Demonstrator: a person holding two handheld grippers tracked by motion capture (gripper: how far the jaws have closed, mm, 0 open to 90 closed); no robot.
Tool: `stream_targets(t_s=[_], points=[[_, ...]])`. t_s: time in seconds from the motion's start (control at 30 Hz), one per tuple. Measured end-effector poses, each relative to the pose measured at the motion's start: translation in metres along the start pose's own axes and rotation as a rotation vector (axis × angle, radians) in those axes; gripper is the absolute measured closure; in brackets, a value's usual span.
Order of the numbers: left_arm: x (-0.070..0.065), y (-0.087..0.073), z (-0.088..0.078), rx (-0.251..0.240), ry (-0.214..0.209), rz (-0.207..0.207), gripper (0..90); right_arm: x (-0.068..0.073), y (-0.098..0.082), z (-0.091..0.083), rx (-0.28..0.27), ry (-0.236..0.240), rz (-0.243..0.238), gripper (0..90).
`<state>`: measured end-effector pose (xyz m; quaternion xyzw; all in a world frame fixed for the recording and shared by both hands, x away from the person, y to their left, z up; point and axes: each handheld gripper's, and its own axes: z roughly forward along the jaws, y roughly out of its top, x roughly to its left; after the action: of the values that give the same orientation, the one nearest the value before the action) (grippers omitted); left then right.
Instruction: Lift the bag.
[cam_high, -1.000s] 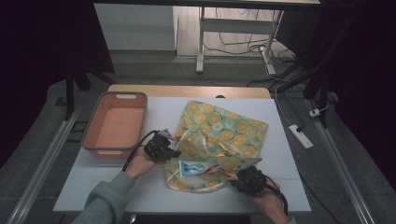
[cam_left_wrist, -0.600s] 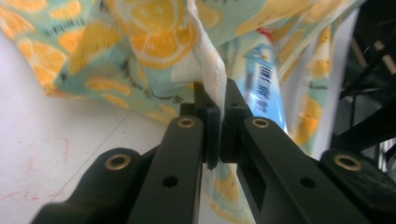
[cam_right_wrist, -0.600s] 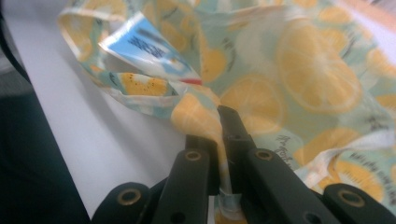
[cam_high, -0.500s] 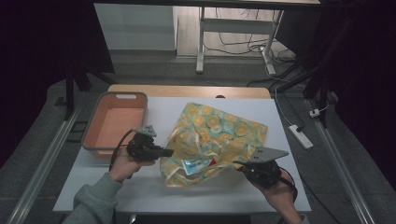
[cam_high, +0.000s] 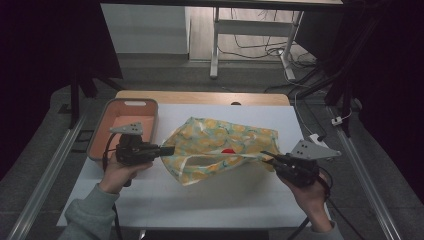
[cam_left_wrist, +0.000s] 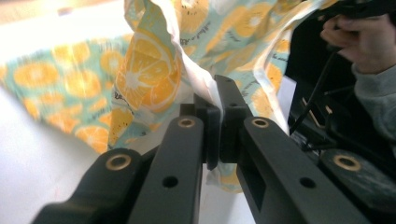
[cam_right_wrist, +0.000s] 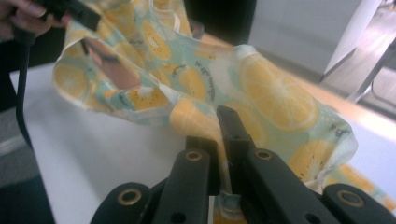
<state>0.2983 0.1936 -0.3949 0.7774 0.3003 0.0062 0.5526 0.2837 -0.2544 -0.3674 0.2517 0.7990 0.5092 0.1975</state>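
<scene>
A cloth bag (cam_high: 220, 147) printed with orange slices hangs above the white table top (cam_high: 220, 200), stretched between my two grippers. My left gripper (cam_high: 167, 149) is shut on its left edge; in the left gripper view the pads (cam_left_wrist: 212, 116) pinch a white-lined hem of the bag (cam_left_wrist: 149, 74). My right gripper (cam_high: 265, 155) is shut on the right edge, and the right gripper view has its jaws (cam_right_wrist: 223, 135) clamped on a fold of the bag (cam_right_wrist: 261, 88). A small red patch (cam_high: 228, 150) shows at the bag's open mouth; what it belongs to is unclear.
A salmon-coloured bin (cam_high: 125, 112) stands at the table's back left, just behind my left hand. A wooden strip (cam_high: 200, 97) edges the far side. Metal rails run along both sides, and a white power strip (cam_high: 320, 140) lies off the right edge.
Both grippers have risen and moved apart, lifting the bag off the table and pulling it taut. The tube that lay at the bag's mouth now sits inside it.
</scene>
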Motion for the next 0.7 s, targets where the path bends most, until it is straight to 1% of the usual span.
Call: stream_targets(t_s=[0.07, 0.17, 0.23, 0.27, 0.3, 0.37, 0.43, 0.47, 0.5, 0.53, 0.6, 0.67, 0.7], points=[[-0.008, 0.005, -0.009, -0.037, 0.000, 0.019, 88.6, -0.002, 0.008, -0.002, -0.036, 0.006, 0.003, 89.6], [-0.020, 0.014, -0.025, -0.097, -0.012, 0.051, 88.6, -0.003, 0.023, -0.008, -0.090, 0.012, -0.011, 89.6], [-0.027, 0.019, -0.036, -0.144, -0.038, 0.077, 88.5, -0.001, 0.035, -0.012, -0.129, 0.011, -0.028, 89.6], [-0.031, 0.023, -0.042, -0.165, -0.039, 0.092, 88.5, 0.001, 0.041, -0.014, -0.149, 0.008, -0.035, 89.7], [-0.035, 0.026, -0.046, -0.182, -0.031, 0.107, 88.6, 0.002, 0.047, -0.016, -0.168, 0.006, -0.043, 89.7], [-0.039, 0.034, -0.054, -0.216, -0.030, 0.115, 88.6, 0.004, 0.061, -0.020, -0.202, 0.002, -0.065, 89.7], [-0.039, 0.043, -0.058, -0.229, -0.023, 0.121, 88.5, 0.003, 0.074, -0.023, -0.227, -0.009, -0.076, 89.7], [-0.039, 0.047, -0.058, -0.236, -0.007, 0.124, 88.5, 0.001, 0.081, -0.024, -0.231, -0.020, -0.087, 89.7], [-0.037, 0.051, -0.058, -0.243, -0.008, 0.120, 88.5, -0.001, 0.087, -0.023, -0.235, -0.037, -0.096, 89.7], [-0.036, 0.055, -0.057, -0.249, -0.018, 0.116, 88.5, -0.005, 0.092, -0.021, -0.239, -0.051, -0.100, 89.7], [-0.032, 0.062, -0.055, -0.264, -0.005, 0.120, 88.5, -0.012, 0.101, -0.016, -0.240, -0.083, -0.111, 89.7], [-0.024, 0.067, -0.052, -0.277, -0.019, 0.104, 88.5, -0.020, 0.108, -0.011, -0.253, -0.094, -0.101, 89.7], [-0.020, 0.069, -0.049, -0.279, -0.016, 0.093, 88.5, -0.024, 0.110, -0.008, -0.257, -0.102, -0.094, 89.7]])
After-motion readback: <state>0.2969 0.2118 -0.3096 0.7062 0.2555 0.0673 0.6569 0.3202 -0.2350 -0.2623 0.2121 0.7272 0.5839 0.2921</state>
